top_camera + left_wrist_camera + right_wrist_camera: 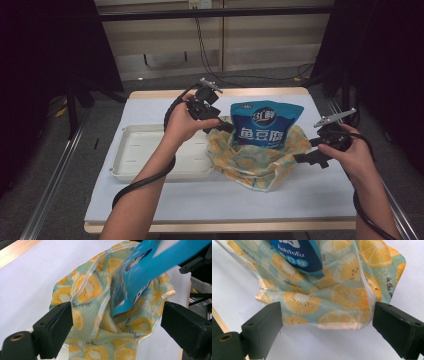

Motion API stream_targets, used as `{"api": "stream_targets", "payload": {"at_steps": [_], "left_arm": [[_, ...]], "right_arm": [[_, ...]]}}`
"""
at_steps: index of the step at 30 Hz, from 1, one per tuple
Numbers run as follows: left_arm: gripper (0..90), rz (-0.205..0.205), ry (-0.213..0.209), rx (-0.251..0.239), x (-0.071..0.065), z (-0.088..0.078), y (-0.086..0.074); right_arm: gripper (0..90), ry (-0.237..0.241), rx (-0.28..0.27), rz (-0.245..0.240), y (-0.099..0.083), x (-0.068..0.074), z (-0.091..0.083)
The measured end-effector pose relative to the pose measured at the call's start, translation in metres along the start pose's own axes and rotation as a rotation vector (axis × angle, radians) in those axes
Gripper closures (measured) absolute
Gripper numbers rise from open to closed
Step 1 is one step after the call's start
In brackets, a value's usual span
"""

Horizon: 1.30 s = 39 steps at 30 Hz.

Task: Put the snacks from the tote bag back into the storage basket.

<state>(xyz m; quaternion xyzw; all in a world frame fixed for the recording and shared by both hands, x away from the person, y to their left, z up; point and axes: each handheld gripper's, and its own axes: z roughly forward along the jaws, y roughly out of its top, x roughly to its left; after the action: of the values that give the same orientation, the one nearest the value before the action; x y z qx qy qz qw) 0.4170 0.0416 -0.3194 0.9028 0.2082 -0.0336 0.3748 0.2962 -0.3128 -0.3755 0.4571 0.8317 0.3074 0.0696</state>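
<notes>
Both my grippers, left (226, 126) and right (300, 158), stand spread, flanking the fruit-print bag (260, 160) mid-table. The blue snack pouch (264, 124) stands half inside it. Next, I judge: pinch opposite rims squarely, lift evenly, letting pouch settle.

The lower part of the blue snack pouch (265, 122) sits down inside the lemon-print bag (255, 160), so its bottom edge is hidden by the fabric. In the left gripper view the pouch (140, 277) is blurred and runs off the top edge, its print unreadable there. In the right gripper view the pouch's (297, 255) top is cut off too. The white tray's (150, 150) right end is covered by the left hand (182, 125) and the bag's folds. The small lettering on the bag (390, 286) breaks off at the picture's right edge.
</notes>
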Motion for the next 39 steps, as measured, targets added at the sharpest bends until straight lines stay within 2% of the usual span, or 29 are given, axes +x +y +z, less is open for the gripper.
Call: {"api": "stream_targets", "payload": {"at_steps": [1,5,6,8,10,15,16,17,19,22,29,31,33,34,37,38,39], "left_arm": [[10.9,0.007,-0.008,0.003,0.000,0.000,0.002],[11.4,0.016,-0.002,0.006,-0.002,-0.001,0.010],[11.4,0.013,-0.014,-0.004,-0.002,0.000,0.011],[11.9,0.017,-0.012,-0.007,-0.002,0.001,0.015],[12.0,0.023,-0.008,0.007,-0.003,0.001,0.019],[13.5,0.025,-0.034,-0.010,-0.004,0.002,0.027],[14.3,0.027,-0.029,-0.010,-0.004,0.002,0.028],[14.2,0.035,-0.020,0.005,-0.004,0.002,0.030],[16.7,0.034,-0.035,-0.007,-0.005,0.003,0.032],[16.8,0.054,-0.040,0.003,-0.006,0.004,0.036],[23.6,0.056,-0.077,-0.002,-0.008,0.008,0.046],[25.1,0.061,-0.071,0.013,-0.009,0.010,0.048],[28.5,0.059,-0.099,0.011,-0.009,0.011,0.050],[28.6,0.047,-0.099,0.001,-0.009,0.012,0.050],[31.7,0.058,-0.109,0.011,-0.009,0.014,0.053],[33.5,0.059,-0.125,0.020,-0.010,0.015,0.054],[37.8,0.069,-0.127,0.027,-0.010,0.016,0.055]], "right_arm": [[8.3,0.003,-0.005,-0.011,0.000,0.000,0.000],[8.3,0.002,-0.008,-0.004,0.001,0.000,-0.002],[8.3,0.005,-0.009,-0.006,0.001,0.000,-0.002],[8.3,0.006,-0.011,-0.010,0.000,0.000,-0.002],[8.3,0.013,-0.006,-0.010,0.000,0.000,-0.001],[8.3,0.008,-0.006,-0.013,0.000,0.000,-0.001],[8.3,0.006,-0.008,-0.014,0.000,0.000,-0.001],[8.4,0.008,-0.013,-0.018,0.000,0.000,-0.002],[8.5,0.008,-0.009,-0.015,0.000,0.000,-0.002],[8.5,0.007,-0.010,-0.014,-0.001,0.000,-0.001],[8.6,0.009,-0.005,-0.013,-0.001,0.000,0.001],[8.6,0.012,-0.006,-0.018,-0.001,0.000,0.000],[8.6,0.012,-0.009,-0.021,-0.001,0.000,0.000],[8.7,0.013,-0.009,-0.023,-0.001,0.000,0.000],[8.8,0.013,-0.010,-0.017,-0.002,0.000,0.000],[8.8,0.011,-0.011,-0.015,-0.002,0.000,0.000],[8.9,0.013,-0.012,-0.016,-0.002,0.000,0.001]]}}
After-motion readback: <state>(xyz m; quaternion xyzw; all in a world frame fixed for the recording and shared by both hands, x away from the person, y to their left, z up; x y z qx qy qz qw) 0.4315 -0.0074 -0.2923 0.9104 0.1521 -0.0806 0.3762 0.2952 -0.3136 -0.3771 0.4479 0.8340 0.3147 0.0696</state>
